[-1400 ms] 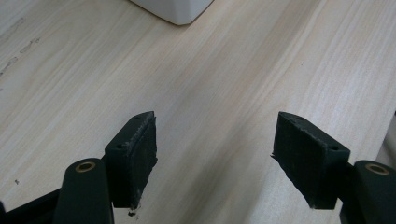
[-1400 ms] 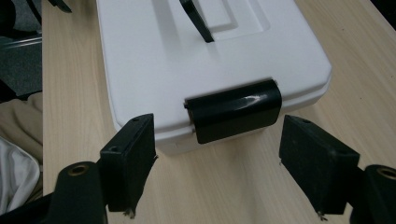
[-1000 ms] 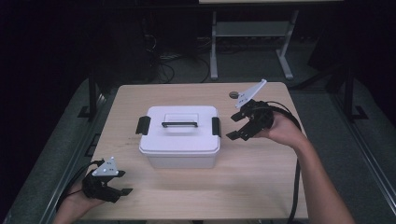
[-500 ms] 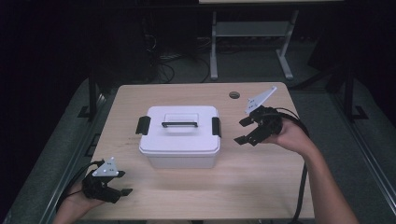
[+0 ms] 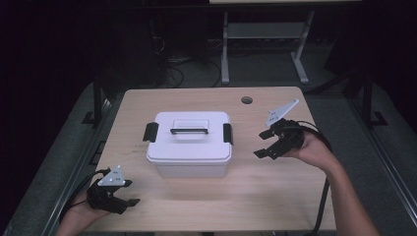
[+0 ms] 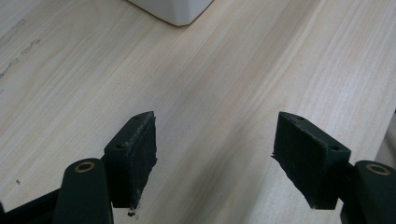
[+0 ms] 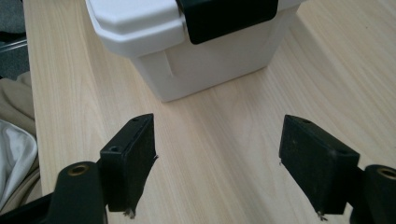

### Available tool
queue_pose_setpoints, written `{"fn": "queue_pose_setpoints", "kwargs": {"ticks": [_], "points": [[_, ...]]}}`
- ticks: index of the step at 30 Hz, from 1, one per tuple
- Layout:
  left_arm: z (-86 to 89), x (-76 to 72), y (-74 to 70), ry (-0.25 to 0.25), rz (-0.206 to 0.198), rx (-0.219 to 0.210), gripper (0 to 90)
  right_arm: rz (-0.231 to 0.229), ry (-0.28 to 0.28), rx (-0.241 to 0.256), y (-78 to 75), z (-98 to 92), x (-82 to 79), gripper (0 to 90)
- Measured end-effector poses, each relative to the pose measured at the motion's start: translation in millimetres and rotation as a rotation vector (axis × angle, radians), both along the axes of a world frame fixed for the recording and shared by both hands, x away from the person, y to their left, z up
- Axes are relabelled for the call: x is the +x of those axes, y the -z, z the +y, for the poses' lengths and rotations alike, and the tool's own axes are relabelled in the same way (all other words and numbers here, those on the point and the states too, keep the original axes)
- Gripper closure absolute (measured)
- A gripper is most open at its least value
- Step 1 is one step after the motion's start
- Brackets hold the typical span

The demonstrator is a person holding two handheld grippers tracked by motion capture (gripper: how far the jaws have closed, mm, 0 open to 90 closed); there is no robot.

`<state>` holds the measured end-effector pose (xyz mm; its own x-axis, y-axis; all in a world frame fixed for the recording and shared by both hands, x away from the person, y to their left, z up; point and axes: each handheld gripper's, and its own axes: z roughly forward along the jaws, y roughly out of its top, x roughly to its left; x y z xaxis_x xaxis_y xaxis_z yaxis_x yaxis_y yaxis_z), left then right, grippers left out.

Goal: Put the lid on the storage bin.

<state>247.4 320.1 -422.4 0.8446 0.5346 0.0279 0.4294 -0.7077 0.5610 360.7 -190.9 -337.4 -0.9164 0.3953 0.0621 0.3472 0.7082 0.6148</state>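
A white lidded plastic box (image 5: 189,142) with a black handle (image 5: 189,131) and black side latches stands shut in the middle of the wooden table (image 5: 275,196). To its right my right gripper (image 5: 260,144) hovers open a short way from the box's right latch (image 5: 227,133), jaws pointing at it. In the right gripper view the box (image 7: 196,51) and that latch (image 7: 229,16) lie just ahead of the open gripper (image 7: 217,163). My left gripper (image 5: 125,196) rests open near the table's front left corner. The left gripper view has a box corner (image 6: 173,9) far ahead of its open gripper (image 6: 215,156).
A round cable hole (image 5: 247,100) sits in the table near the back right. Beyond the table stand a metal frame (image 5: 265,34) and cables on the dark floor. Black rails (image 5: 96,103) flank the table.
My right gripper has come down and toward the front, from beside the box's back right to level with its right latch. The left gripper has stayed put.
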Motion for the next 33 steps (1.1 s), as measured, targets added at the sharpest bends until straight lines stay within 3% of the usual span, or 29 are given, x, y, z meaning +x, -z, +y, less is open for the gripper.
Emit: {"fn": "queue_pose_setpoints", "kwargs": {"ticks": [33], "points": [[-1.7,-0.2,3.5,0.000,0.012,0.009,30.2,0.061,0.066,0.012,39.4,-37.8,-18.0,26.4]]}}
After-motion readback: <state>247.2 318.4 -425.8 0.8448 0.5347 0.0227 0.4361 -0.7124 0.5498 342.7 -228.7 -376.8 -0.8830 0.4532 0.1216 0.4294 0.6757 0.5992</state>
